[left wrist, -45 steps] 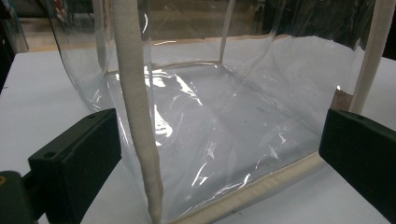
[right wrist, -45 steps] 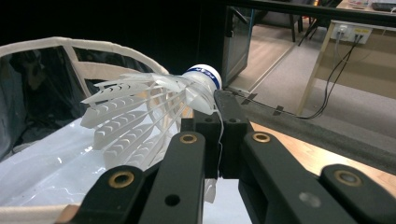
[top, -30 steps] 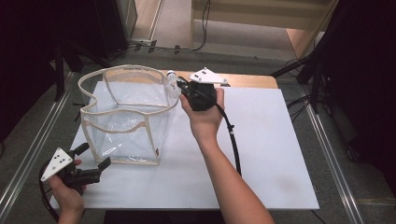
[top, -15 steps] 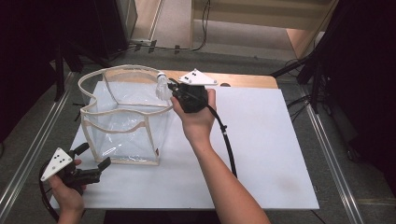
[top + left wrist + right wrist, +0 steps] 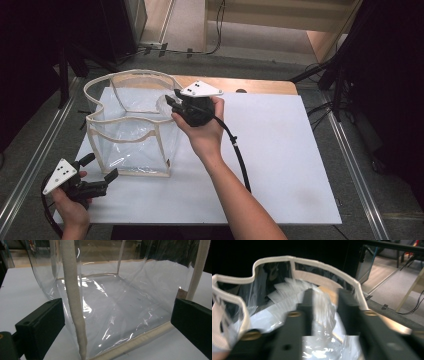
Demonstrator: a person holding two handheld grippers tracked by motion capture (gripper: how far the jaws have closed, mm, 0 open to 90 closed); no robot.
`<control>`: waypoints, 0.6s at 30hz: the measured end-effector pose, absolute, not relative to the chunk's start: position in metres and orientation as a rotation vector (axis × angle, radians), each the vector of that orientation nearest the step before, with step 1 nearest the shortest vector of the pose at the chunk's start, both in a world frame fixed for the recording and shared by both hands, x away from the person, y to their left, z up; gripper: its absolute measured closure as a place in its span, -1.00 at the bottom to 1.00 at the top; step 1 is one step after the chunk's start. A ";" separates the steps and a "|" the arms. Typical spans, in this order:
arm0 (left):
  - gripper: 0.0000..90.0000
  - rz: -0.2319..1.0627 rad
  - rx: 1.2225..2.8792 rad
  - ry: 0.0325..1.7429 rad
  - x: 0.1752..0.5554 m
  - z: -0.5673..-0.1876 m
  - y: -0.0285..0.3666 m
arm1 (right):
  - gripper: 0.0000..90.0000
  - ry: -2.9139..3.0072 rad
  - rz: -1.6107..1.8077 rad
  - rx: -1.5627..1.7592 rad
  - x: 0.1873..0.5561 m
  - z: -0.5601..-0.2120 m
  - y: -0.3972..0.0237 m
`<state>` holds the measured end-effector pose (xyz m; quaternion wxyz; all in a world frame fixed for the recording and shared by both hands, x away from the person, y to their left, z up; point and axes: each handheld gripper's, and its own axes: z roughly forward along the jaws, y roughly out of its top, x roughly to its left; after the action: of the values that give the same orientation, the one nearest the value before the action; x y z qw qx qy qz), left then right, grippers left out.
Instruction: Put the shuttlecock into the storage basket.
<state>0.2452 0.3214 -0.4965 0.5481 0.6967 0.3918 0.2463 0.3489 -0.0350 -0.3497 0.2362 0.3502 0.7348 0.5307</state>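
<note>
Left tool (image 5: pixel 97 170) sits at the near-left corner of the white surface (image 5: pixel 280 165), jaws wide apart and empty, aimed at the near face of the clear plastic bin (image 5: pixel 131 142); in the left gripper view the bin's cream corner seam (image 5: pixel 73 302) stands between the jaws but nothing touches it. Bin stands upright on the left half of the surface, cream-trimmed rim (image 5: pixel 125 77) wavy and slack. Right tool (image 5: pixel 172 102) hangs over the bin's right rim, jaws have just been opening and now stand parted, with a crumpled clear plastic film (image 5: pixel 322 307) between them over the bin mouth; blur hides whether the pads press it, looks loose to me. Risks: film is light and may cling to a jaw or drift outside the rim instead of dropping in. Soft walls give easily, so a nudge from the right tool could fold the rim or tip the bin, since the left tool isn't bracing it.
</note>
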 end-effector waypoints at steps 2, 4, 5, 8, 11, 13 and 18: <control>-1.00 0.584 1.656 0.927 0.245 -0.496 0.321 | -0.22 2.018 1.484 0.969 0.347 -0.350 -0.041; -1.00 0.585 1.657 0.927 0.245 -0.497 0.321 | -0.51 2.023 1.501 0.960 0.344 -0.350 -0.047; -1.00 0.586 1.657 0.926 0.245 -0.496 0.321 | -0.62 2.025 1.510 0.947 0.343 -0.350 -0.050; -1.00 0.587 1.658 0.927 0.245 -0.496 0.321 | -0.81 2.028 1.524 0.914 0.339 -0.352 -0.060; -1.00 0.589 1.656 0.928 0.245 -0.497 0.320 | -0.95 2.031 1.518 0.914 0.336 -0.354 -0.069; -1.00 0.588 1.656 0.928 0.245 -0.497 0.320 | -1.00 2.055 1.537 0.894 0.335 -0.355 -0.075; -1.00 0.588 1.657 0.926 0.245 -0.497 0.321 | -1.00 2.062 1.505 0.885 0.329 -0.361 -0.085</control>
<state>0.2450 0.3206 -0.4966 0.5458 0.6987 0.3905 0.2480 0.3290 -0.0853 -0.3609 0.2181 0.3197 0.7449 0.5435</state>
